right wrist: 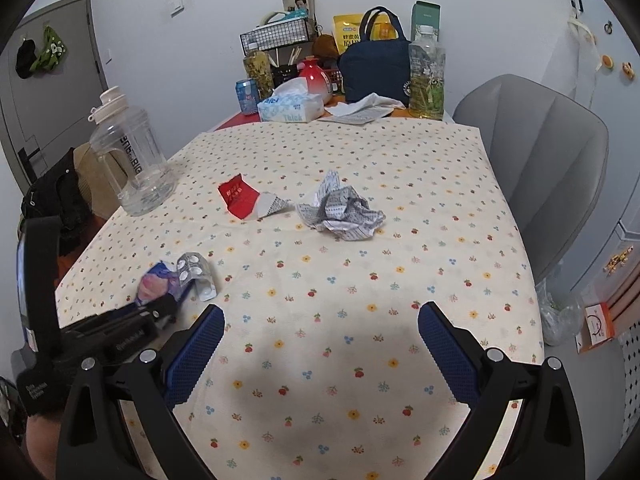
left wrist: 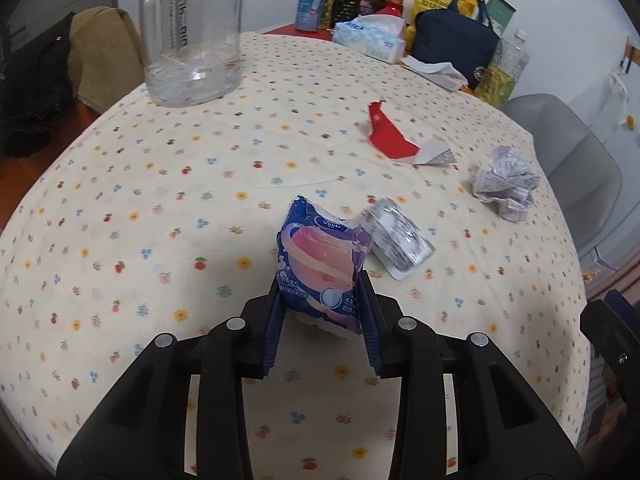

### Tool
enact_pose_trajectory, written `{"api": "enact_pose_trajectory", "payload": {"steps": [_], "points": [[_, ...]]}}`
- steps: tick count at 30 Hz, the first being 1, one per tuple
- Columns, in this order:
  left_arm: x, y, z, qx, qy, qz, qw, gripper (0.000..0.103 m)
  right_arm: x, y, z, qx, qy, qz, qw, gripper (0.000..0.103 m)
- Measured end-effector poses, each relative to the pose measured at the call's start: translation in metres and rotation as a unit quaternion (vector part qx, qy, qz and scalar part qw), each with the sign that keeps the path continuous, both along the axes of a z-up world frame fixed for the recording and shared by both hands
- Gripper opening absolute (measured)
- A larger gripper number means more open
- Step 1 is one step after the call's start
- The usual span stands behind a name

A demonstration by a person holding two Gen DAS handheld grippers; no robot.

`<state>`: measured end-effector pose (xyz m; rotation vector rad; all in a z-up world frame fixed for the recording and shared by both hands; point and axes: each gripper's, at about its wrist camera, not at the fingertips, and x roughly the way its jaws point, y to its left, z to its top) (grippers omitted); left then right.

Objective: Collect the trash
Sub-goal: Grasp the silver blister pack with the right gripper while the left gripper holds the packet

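My left gripper point(left wrist: 323, 292) is shut on a purple and pink tissue packet point(left wrist: 320, 256), which stands upright between the blue pads just above the flowered tablecloth point(left wrist: 160, 240). A silver blister pack point(left wrist: 396, 240) lies right beside the packet. Farther off lie a torn red wrapper point(left wrist: 390, 132) and a crumpled printed paper point(left wrist: 506, 180). In the right wrist view the left gripper point(right wrist: 166, 300) with the packet point(right wrist: 156, 284) is at the table's left edge. My right gripper point(right wrist: 322, 310) hangs open over the near cloth, with nothing between its fingers. The wrapper point(right wrist: 240, 198) and crumpled paper point(right wrist: 344, 212) lie ahead of it.
A large clear water jug point(right wrist: 132, 156) stands at the left side of the table. At the far end are a tissue box point(right wrist: 290, 108), a dark blue bag point(right wrist: 376, 72), a bottle point(right wrist: 427, 76) and a can point(right wrist: 247, 96). A grey chair point(right wrist: 540, 160) stands to the right.
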<state>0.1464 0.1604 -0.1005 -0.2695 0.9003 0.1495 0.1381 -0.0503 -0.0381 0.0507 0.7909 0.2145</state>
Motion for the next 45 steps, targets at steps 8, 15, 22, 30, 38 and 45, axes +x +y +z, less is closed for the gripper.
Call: {"api": "enact_pose_trajectory", "payload": {"steps": [8, 15, 22, 30, 38, 45], "points": [[-0.009, 0.01, 0.001, 0.008, -0.005, 0.021, 0.9997, 0.036, -0.004, 0.0, -0.001, -0.001, 0.0, 0.003, 1.0, 0.095], [-0.015, 0.025, 0.01, 0.014, -0.022, 0.041, 0.9988, 0.035, -0.001, 0.019, 0.005, -0.001, -0.007, 0.027, 1.0, 0.095], [-0.019, 0.052, 0.015, 0.016, -0.034, 0.069, 0.9969, 0.035, 0.008, 0.053, 0.006, -0.003, -0.006, 0.056, 0.998, 0.095], [-0.015, 0.078, 0.009, 0.008, -0.034, 0.085, 0.9957, 0.035, 0.02, 0.088, -0.003, -0.016, 0.006, 0.086, 0.996, 0.086], [-0.009, 0.094, -0.001, -0.003, -0.033, 0.087, 0.9957, 0.035, 0.035, 0.117, -0.018, -0.025, 0.026, 0.105, 0.994, 0.072], [-0.007, 0.1, -0.006, -0.003, -0.034, 0.088, 0.9956, 0.035, 0.045, 0.136, -0.033, -0.031, 0.045, 0.118, 0.992, 0.059]]}}
